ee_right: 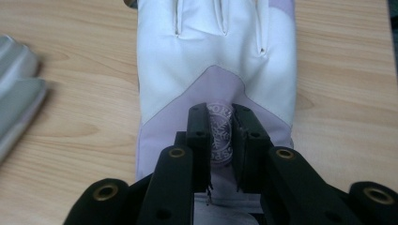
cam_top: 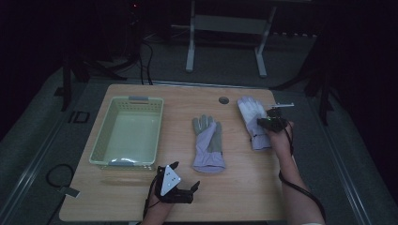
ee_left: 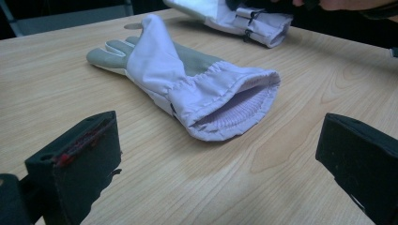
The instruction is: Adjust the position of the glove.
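Right gripper [ee_right: 220,136] pinching glove [ee_right: 216,61], table edge [cam_top: 277,98] near

The high view looks forward and down from above the person's side of the pale wooden bench [cam_top: 234,183], far enough back to take in its whole top. The left gripper view sits low and close to the bench, looking level across it at the lavender-and-grey fabric glove [ee_left: 197,89] lying mid-bench. The right gripper view looks steeply down at very close range onto the white-and-lavender fabric glove [ee_right: 216,61]. All three views share both gloves.
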### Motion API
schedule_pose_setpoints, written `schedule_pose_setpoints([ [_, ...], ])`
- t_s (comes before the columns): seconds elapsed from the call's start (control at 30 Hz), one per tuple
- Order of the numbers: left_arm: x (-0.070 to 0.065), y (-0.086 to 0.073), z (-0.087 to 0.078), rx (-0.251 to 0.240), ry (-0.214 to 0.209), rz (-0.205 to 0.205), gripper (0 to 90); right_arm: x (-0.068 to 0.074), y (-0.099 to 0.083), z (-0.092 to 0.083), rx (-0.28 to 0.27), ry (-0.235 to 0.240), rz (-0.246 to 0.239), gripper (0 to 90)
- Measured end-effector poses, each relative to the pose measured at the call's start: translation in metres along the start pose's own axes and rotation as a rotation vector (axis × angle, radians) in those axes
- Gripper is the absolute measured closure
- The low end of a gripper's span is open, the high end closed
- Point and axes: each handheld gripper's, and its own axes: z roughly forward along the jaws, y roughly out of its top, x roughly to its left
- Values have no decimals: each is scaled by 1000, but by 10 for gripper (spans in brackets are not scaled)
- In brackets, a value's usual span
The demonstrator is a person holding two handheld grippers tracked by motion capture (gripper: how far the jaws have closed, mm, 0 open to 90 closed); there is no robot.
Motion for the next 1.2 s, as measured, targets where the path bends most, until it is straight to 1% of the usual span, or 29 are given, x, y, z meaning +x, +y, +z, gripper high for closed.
schedule_pose_setpoints([
  [0.03, 0, 0, 0, 0, 1, 0, 2, 3, -1, -8, -14, -3, 23, 787],
  [0.13, 0, 0, 0, -2, 3, 1, 2, 8, -2, -22, -28, -24, 39, 788],
  [0.17, 0, 0, 0, -2, 3, 2, 2, 9, -2, -28, -32, -28, 55, 788],
  [0.2, 0, 0, 0, -1, 3, 2, 2, 10, -3, -33, -46, -35, 82, 787],
  [0.27, 0, 0, 0, -2, 3, 0, 2, 13, -4, -43, -59, -46, 102, 787],
  [0.3, 0, 0, 0, -1, 2, 1, 2, 14, -5, -48, -71, -46, 123, 788],
  [0.4, 0, 0, 0, -1, 2, 1, 2, 18, -7, -58, -78, -54, 122, 787],
  [0.43, 0, 0, 0, -1, 2, 2, 2, 22, -9, -68, -99, -62, 126, 788],
  [0.47, 0, 0, 0, -1, 2, 3, 2, 24, -10, -74, -109, -67, 129, 788],
  [0.53, 0, 0, 0, 0, 1, 4, 2, 32, -11, -85, -122, -81, 111, 788],
  [0.57, 0, 0, 0, 0, 1, 4, 2, 32, -11, -85, -122, -81, 111, 788],
  [0.6, 0, 0, 0, 0, 1, 4, 2, 36, -12, -91, -133, -87, 105, 788],
  [0.63, 0, 0, 0, 1, 1, 6, 2, 42, -16, -102, -148, -86, 113, 788],
  [0.7, 0, 0, 0, 1, 1, 7, 2, 47, -23, -110, -160, -85, 128, 788],
  [0.73, 0, 0, 0, 0, 1, 7, 2, 50, -27, -112, -159, -84, 127, 788],
  [0.83, -1, 0, 0, -4, 2, 6, 2, 57, -39, -112, -147, -101, 121, 788],
  [0.87, -1, 0, 0, -4, 2, 6, 2, 58, -43, -110, -139, -98, 131, 788],
  [0.9, -1, 0, 0, -5, 2, 6, 2, 58, -47, -108, -127, -95, 139, 788],
  [0.93, 0, 0, 0, -5, 3, 6, 2, 58, -51, -107, -119, -95, 158, 788],
  [0.97, 0, 0, 0, -5, 3, 6, 2, 58, -51, -107, -119, -95, 158, 788],
  [1.03, 0, 0, 0, -5, 1, 6, 2, 53, -62, -100, -99, -97, 205, 788],
  [1.1, 0, 0, 0, -2, 0, 9, 2, 52, -67, -94, -82, -107, 208, 787],
  [1.2, -1, 0, 0, -1, 0, 10, 2, 48, -70, -84, -59, -108, 215, 783],
])
